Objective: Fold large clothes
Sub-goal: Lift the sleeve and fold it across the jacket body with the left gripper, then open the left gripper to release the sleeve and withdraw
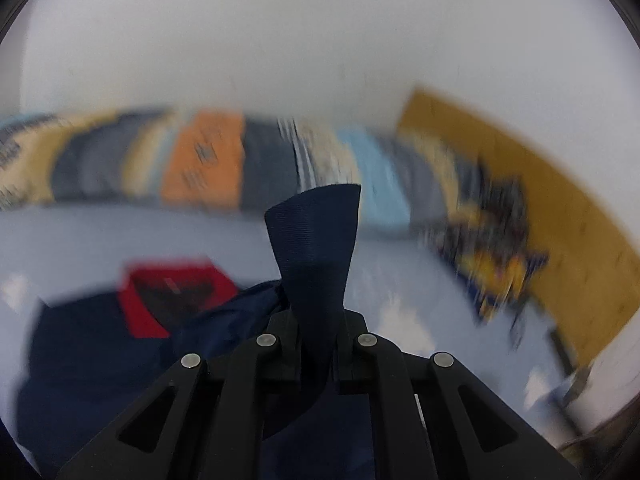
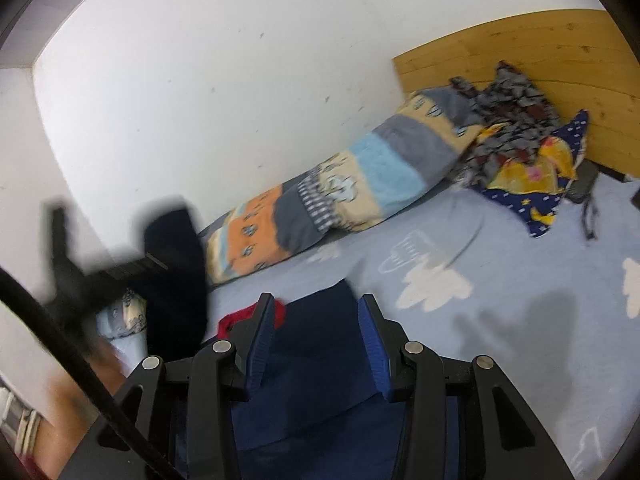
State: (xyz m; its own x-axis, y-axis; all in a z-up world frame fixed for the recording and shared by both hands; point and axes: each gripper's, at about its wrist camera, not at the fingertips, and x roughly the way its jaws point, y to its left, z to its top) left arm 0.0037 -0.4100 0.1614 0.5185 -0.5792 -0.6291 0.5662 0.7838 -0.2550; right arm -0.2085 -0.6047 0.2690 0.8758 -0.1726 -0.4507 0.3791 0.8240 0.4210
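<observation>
A navy garment [image 1: 92, 360] with a red inner collar [image 1: 176, 292] lies crumpled on the light blue bed sheet [image 1: 400, 280]. My left gripper [image 1: 316, 332] is shut on a ribbed navy end of it [image 1: 316, 240], which sticks up past the fingers. In the right wrist view the same gripper shows as a dark blur at the left with navy cloth [image 2: 176, 264] hanging from it. My right gripper [image 2: 318, 320] stands open just over the navy garment [image 2: 316, 380], its blue pads [image 2: 260, 344] apart and not pressing the cloth. The red collar [image 2: 236, 318] peeks out left of it.
A rolled patchwork blanket [image 2: 340, 196] lies along the white wall. A heap of patterned cloth and a navy-yellow pillow [image 2: 516, 136] sit against the wooden headboard [image 2: 540, 52]. A dark object with a strap [image 2: 584, 184] lies nearby. A person's arm [image 2: 68, 396] is at lower left.
</observation>
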